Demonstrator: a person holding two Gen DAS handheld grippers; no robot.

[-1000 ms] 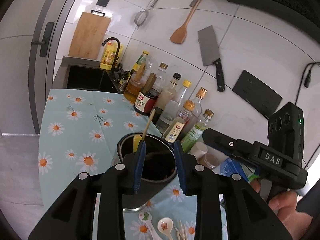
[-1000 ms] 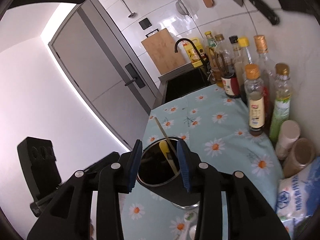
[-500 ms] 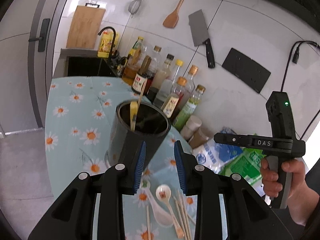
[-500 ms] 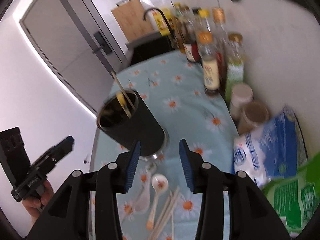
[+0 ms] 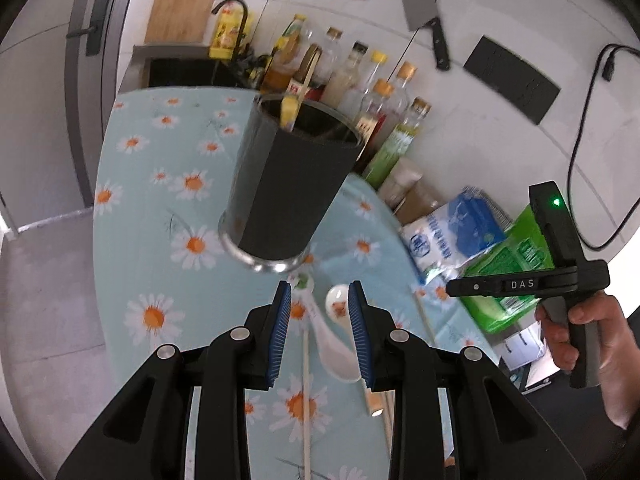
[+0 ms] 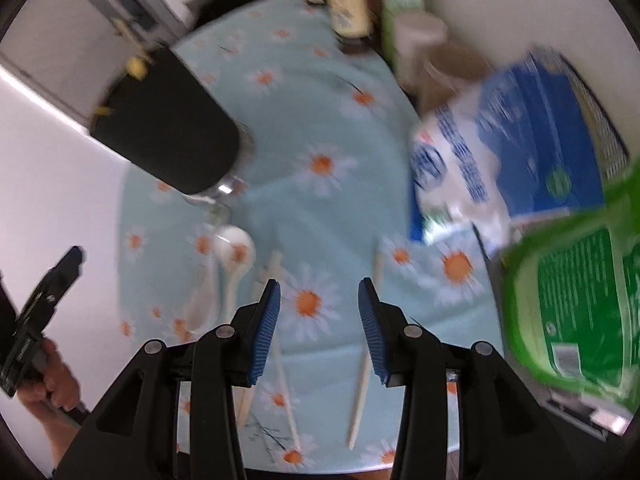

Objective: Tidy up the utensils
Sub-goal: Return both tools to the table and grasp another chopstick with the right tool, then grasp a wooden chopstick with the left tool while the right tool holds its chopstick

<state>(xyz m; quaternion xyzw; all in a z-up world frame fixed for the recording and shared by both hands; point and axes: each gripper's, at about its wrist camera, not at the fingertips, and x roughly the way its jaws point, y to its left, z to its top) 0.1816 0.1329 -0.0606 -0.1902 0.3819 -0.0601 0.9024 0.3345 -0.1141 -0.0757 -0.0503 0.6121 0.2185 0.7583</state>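
Both the left gripper [image 5: 316, 308] and right gripper [image 6: 319, 300] were parted, gripping nothing. The white glazed ceramic spoons [image 5: 334, 338] and thin pale wooden chopsticks [image 6: 362, 376] lay loose on the daisy-print tablecloth [image 5: 160, 272] beside the tall black cylindrical utensil holder [image 5: 292, 184]. Spoons probably slick and chippy, so I'd pinch mid-handle; chopsticks light, stiff, likely to roll.

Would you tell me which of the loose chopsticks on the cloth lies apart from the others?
The single chopstick by the right gripper's right-hand finger; the other chopsticks lie bunched near the white spoon.
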